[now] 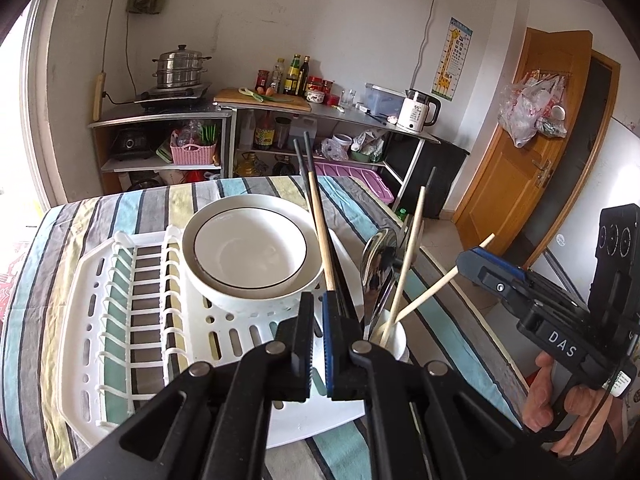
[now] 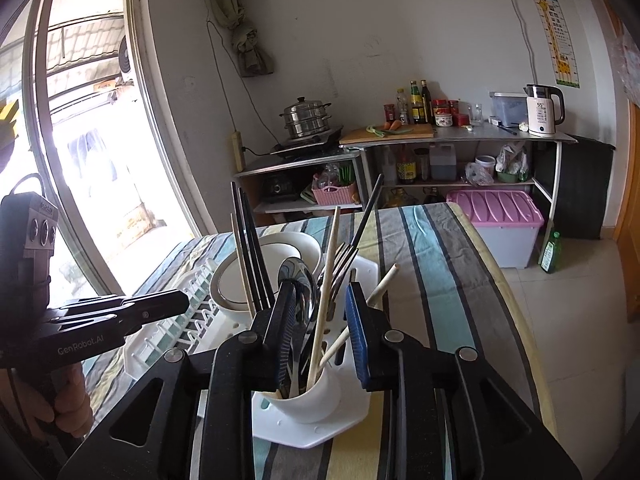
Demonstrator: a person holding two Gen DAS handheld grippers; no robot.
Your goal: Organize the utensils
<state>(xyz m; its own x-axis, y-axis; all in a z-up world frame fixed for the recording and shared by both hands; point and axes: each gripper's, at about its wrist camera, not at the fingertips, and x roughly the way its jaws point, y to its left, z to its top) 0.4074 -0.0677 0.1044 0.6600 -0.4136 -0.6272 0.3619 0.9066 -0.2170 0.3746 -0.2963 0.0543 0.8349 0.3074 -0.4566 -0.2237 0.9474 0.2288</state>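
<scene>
Left wrist view shows the left gripper [image 1: 318,344] over the white dish rack [image 1: 120,320], its jaws nearly together with a narrow gap; a bundle of chopsticks [image 1: 320,224], dark and wooden, rises just past the right jaw, but I cannot tell whether they are pinched or merely beside it. The right gripper [image 2: 320,328] hovers above the white utensil cup [image 2: 308,396], jaws released and parted around the standing utensils without clamping any. The cup sits at the rack's corner on the striped table [image 2: 440,272], beside the stacked white bowls [image 1: 248,252]. It holds a shiny metal spoon [image 2: 298,280] and several pale wooden chopsticks leaning at different angles. My judgement: chopsticks are being gathered into the cup, and the next move calls for lowering the bundle tips-first into its narrow mouth without tipping it
</scene>
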